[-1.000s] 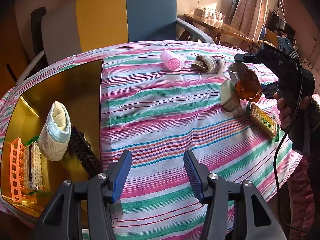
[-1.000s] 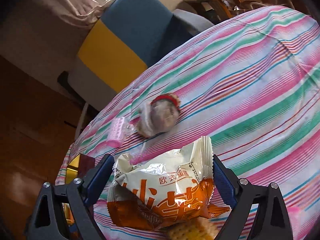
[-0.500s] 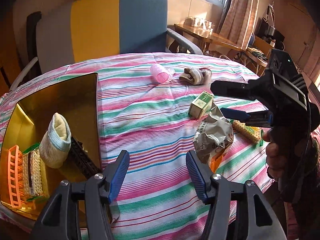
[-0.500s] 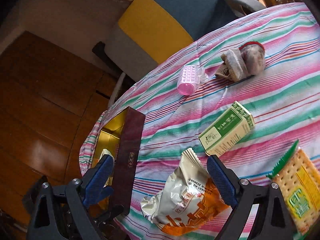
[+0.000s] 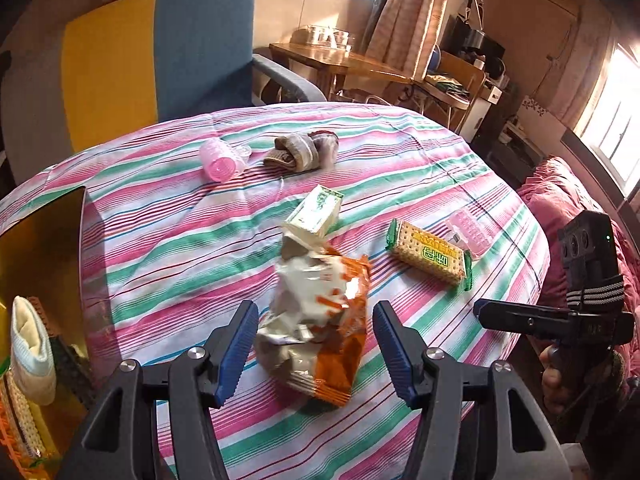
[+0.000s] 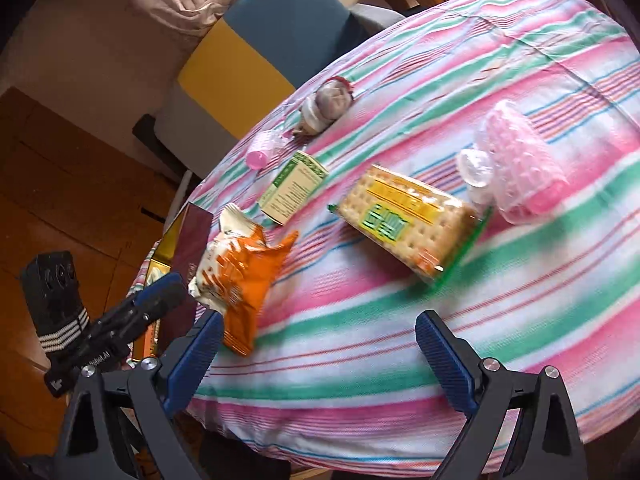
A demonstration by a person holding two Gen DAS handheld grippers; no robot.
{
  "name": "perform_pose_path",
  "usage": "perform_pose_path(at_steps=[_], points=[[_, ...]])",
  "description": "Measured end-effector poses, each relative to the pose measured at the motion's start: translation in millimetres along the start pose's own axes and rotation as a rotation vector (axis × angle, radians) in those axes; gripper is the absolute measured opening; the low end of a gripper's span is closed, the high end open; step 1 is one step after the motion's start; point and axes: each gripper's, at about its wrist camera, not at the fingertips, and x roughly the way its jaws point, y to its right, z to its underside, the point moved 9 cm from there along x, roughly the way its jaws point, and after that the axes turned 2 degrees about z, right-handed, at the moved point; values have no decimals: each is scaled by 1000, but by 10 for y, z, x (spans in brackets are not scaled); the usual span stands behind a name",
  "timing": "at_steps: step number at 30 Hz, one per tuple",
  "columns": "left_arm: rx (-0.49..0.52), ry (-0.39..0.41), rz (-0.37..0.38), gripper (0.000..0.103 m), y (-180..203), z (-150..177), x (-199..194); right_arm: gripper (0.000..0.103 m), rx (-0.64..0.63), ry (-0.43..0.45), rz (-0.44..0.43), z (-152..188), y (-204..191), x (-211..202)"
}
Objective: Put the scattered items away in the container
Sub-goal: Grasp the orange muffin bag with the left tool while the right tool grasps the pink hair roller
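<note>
An orange and white snack bag (image 5: 320,320) lies crumpled on the striped tablecloth (image 5: 180,240). My left gripper (image 5: 316,340) stands open, and the bag's near end reaches in between its blue pads without being clamped. The gold container (image 5: 40,248) sits at the left with a pale sock (image 5: 30,352) inside. My right gripper (image 6: 320,360) is open and empty over the near table edge, and the bag (image 6: 240,276) lies to its left beside the container's maroon wall (image 6: 192,248). A cracker pack (image 6: 408,220), a green box (image 6: 294,188) and a pink roller (image 6: 520,168) lie ahead of it.
Farther back lie a second pink roller (image 5: 220,158) and a rolled brown sock (image 5: 304,150). A yellow and blue chair (image 5: 160,60) stands behind the table. The container also holds an orange comb-like piece (image 5: 16,444). A hand holds the right gripper (image 5: 520,320) off the table's right edge.
The right gripper carried the snack bag leftwards, let it go and drew back to the right, open. The left gripper swung right, so the bag now lies between its fingers.
</note>
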Motion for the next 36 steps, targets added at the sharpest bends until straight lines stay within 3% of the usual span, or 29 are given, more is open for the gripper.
perform_pose_path(at_steps=[5,9,13,17,21,28,32,36], points=[[73,-46,-38,62,89,-27,206,97,-21,31,55,-22,104,-80],[112,-65,-156,62,5,-50,331,97,-39,62,107,-53,188,-152],[97,-80,-132,62,-21,-15,408,97,-71,160,227,-250,319,-294],[73,-77,-115,64,-36,-23,456,83,-63,206,331,-489,565,-363],[22,-90,-69,65,-63,-32,520,79,-73,192,390,-693,748,-296],[-5,-102,-46,67,-47,-63,641,76,-107,114,402,-898,868,-7],[-23,-86,-39,65,-61,-51,637,60,-151,97,430,-926,824,12],[-44,-70,-32,64,-92,4,585,59,-194,108,486,-871,774,-39]])
